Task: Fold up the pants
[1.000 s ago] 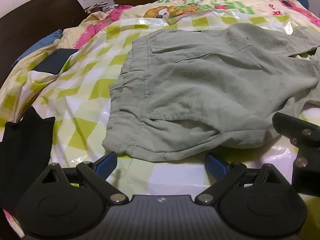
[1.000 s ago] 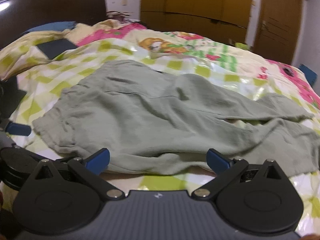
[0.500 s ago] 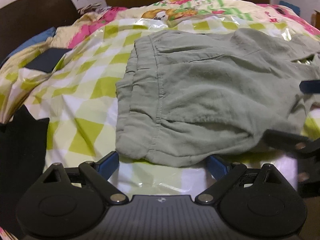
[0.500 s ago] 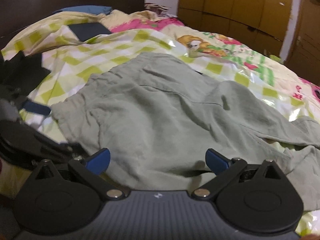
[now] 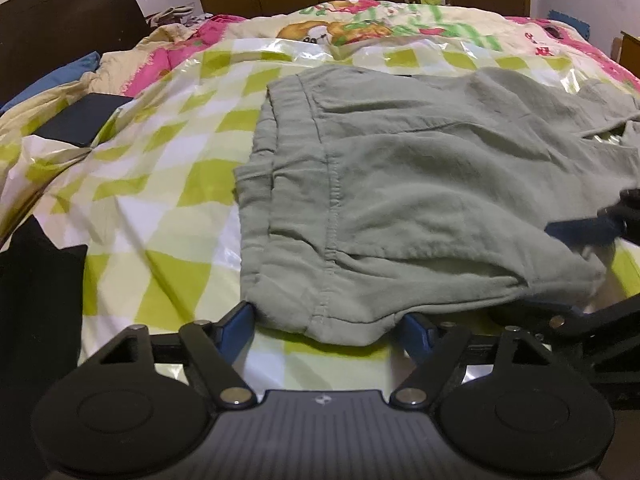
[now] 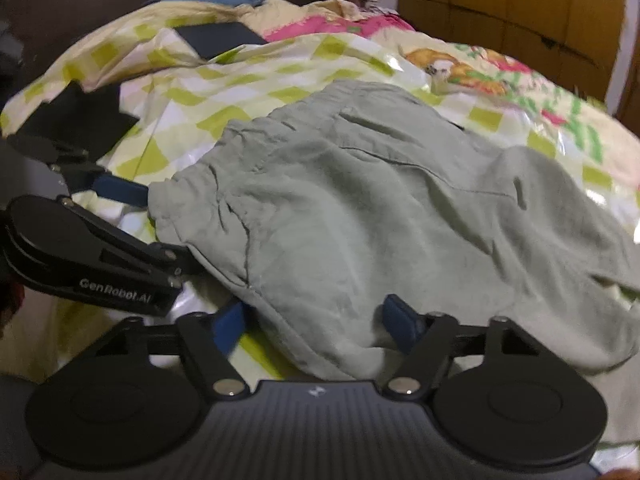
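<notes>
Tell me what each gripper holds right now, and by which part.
Nothing is gripped yet. Both sets of jaws are closing around the near edge of the pants: the left gripper at the waistband corner, the right gripper further along.

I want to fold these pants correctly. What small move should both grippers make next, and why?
Probably finish closing. The near edge of the pants lies between the fingers of the left gripper and the right gripper, both closing but not yet pinching.
</notes>
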The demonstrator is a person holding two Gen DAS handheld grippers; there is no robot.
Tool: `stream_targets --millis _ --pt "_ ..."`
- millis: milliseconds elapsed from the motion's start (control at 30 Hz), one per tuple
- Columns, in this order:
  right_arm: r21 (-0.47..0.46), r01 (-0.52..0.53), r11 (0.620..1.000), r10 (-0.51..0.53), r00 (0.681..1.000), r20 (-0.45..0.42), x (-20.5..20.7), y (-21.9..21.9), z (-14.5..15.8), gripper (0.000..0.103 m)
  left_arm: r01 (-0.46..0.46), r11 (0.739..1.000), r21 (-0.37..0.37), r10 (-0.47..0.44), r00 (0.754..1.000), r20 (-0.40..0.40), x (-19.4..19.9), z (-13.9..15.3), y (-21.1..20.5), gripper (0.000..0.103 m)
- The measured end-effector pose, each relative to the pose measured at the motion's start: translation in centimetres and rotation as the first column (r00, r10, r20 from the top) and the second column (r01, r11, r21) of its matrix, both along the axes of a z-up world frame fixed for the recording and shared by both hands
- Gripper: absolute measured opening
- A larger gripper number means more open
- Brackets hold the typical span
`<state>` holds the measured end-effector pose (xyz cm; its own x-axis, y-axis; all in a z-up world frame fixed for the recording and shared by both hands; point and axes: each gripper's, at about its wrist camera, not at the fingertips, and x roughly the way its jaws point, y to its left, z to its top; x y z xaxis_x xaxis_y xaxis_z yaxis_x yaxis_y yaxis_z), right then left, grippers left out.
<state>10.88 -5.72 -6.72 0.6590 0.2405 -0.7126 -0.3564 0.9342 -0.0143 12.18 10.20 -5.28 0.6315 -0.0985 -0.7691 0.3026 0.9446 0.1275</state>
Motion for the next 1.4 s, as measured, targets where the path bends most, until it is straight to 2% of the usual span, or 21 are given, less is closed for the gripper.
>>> stream_targets --millis 100,200,233,333,400,433,533,633,767,867,967,1000,1067,1100,1167,1267,1400 --pt "0.007 0.011 1.000 -0.011 1.000 -0.011 0.2 0.0 0.1 0.059 0.008 1.000 0.030 -0.008 1.000 0.007 0.2 -0.5 -0.4 0.090" --pt "0.030 0.009 1.000 -0.009 1.000 -0.018 0.1 -0.1 0.4 0.040 0.004 1.000 0.023 -0.006 0.998 0.055 -0.6 0.5 -0.1 0.088" --pt "0.040 0.012 0.999 -0.011 1.000 -0.025 0.2 -0.1 0.5 0.039 -0.002 1.000 0.023 0.000 0.998 0.064 -0.6 0.6 -0.1 0.089" --pt "0.035 0.019 0.999 -0.018 0.999 -0.033 0.6 0.4 0.2 0.035 -0.006 0.999 0.034 0.006 1.000 0.022 0.8 -0.6 -0.1 0.089" --pt "0.034 0.019 0.999 -0.018 0.999 -0.039 0.7 0.8 0.2 0.032 -0.026 1.000 -0.014 0.026 1.000 -0.003 1.2 -0.7 0.4 0.080" --pt "0.040 0.014 0.999 -0.012 0.999 -0.042 0.6 1.0 0.3 0.030 -0.032 0.999 -0.027 0.032 0.999 -0.009 1.1 -0.5 0.6 0.070" --pt "0.049 -0.016 0.999 0.019 0.998 -0.057 0.2 1.6 0.3 0.026 -0.024 1.000 -0.001 0.024 1.000 -0.003 0.8 -0.5 1.0 0.054" --pt "0.062 -0.031 0.998 0.036 0.997 -0.074 0.0 2.5 0.3 0.025 -0.017 1.000 0.018 0.017 1.000 -0.004 0.5 -0.3 1.7 0.050" --pt "0.116 -0.070 0.991 0.082 0.991 -0.103 -0.5 4.6 0.4 0.025 -0.054 0.997 0.059 0.053 0.998 0.013 -0.1 0.6 4.2 0.049" --pt "0.155 -0.135 0.979 0.154 0.981 -0.115 -1.1 7.3 0.3 0.025 -0.088 0.991 0.099 0.087 0.996 0.018 -0.6 0.8 6.7 0.049" --pt "0.165 -0.175 0.971 0.196 0.973 -0.122 -1.4 9.8 0.0 0.025 -0.129 0.981 0.148 0.128 0.992 0.011 -1.1 0.8 9.2 0.047" --pt "0.174 -0.174 0.969 0.197 0.972 -0.124 -1.4 10.4 -0.2 0.030 -0.135 0.980 0.143 0.136 0.991 0.005 -1.2 0.8 9.9 0.047" --pt "0.177 -0.167 0.970 0.191 0.973 -0.131 -1.3 11.0 -0.3 0.049 -0.155 0.977 0.145 0.156 0.988 0.004 -1.6 1.1 10.8 0.047" --pt "0.191 -0.167 0.967 0.193 0.972 -0.131 -1.4 10.9 -0.1 0.059 -0.160 0.974 0.159 0.160 0.987 0.014 -1.8 1.3 10.8 0.047" --pt "0.220 -0.158 0.963 0.186 0.976 -0.115 -1.8 10.3 0.7 0.059 -0.162 0.973 0.164 0.158 0.987 0.034 -2.2 1.9 10.5 0.047" --pt "0.256 -0.121 0.959 0.146 0.986 -0.079 -2.8 8.1 2.3 0.057 -0.131 0.983 0.127 0.124 0.991 0.058 -2.5 3.1 9.2 0.047" --pt "0.280 0.030 0.960 -0.011 0.998 -0.067 -4.2 1.9 3.4 0.057 -0.039 0.996 0.086 0.031 0.996 0.087 -2.5 4.3 4.6 0.047"
